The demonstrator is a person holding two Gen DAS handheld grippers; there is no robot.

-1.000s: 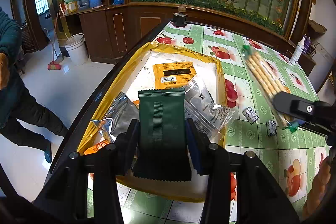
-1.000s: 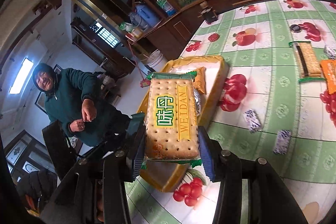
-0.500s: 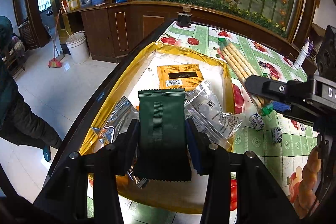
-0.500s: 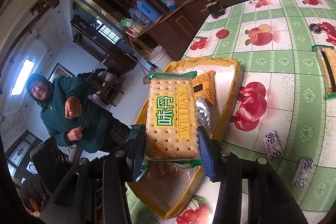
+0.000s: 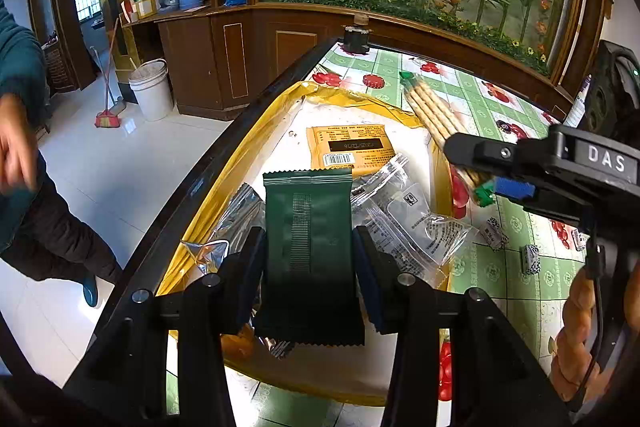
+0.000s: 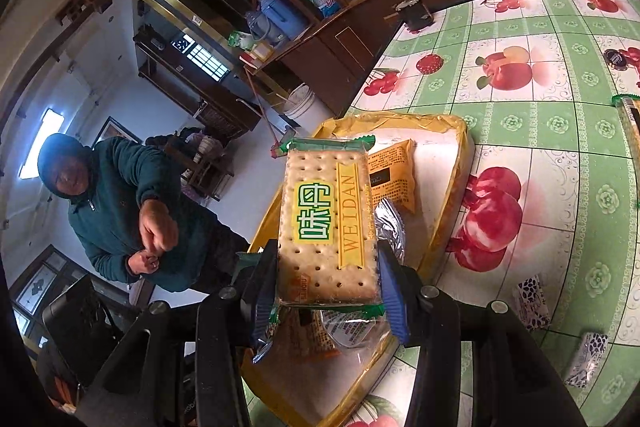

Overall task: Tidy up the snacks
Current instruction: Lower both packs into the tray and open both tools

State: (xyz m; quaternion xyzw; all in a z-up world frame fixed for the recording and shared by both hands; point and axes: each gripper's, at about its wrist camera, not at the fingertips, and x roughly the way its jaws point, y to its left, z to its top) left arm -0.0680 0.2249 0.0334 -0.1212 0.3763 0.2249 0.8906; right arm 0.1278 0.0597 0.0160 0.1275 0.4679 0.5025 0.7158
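Between the 2 pads of the left gripper stands a dark green packet, clamped by its long sides so that its crimped top edge points away from the claw. Directly below and ahead of this claw lies the yellow tray, on the near-left corner of the table with its green fruit-pattern cloth. In the tray, just beyond the green packet, I see an orange packet with its barcode side up, a clear plastic bag to the right of the claw, and a silver foil pouch to the left of it.

The right gripper is closed on a cracker pack marked WEIDAN, also held by the 2 long sides, face up. It hangs over the near part of the same tray, and the orange packet lies just beyond its right pad. I think the side grip keeps each flat pack level, so it can go down flat on the others.

On the cloth to the right of the right claw, 2 small wrapped candies lie apart from the tray, not yet collected. Another cracker pack shows at the far right edge.

A person in a teal jacket stands beside the table, well apart from both claws.

My judgement: both packs are about to be released into the tray.
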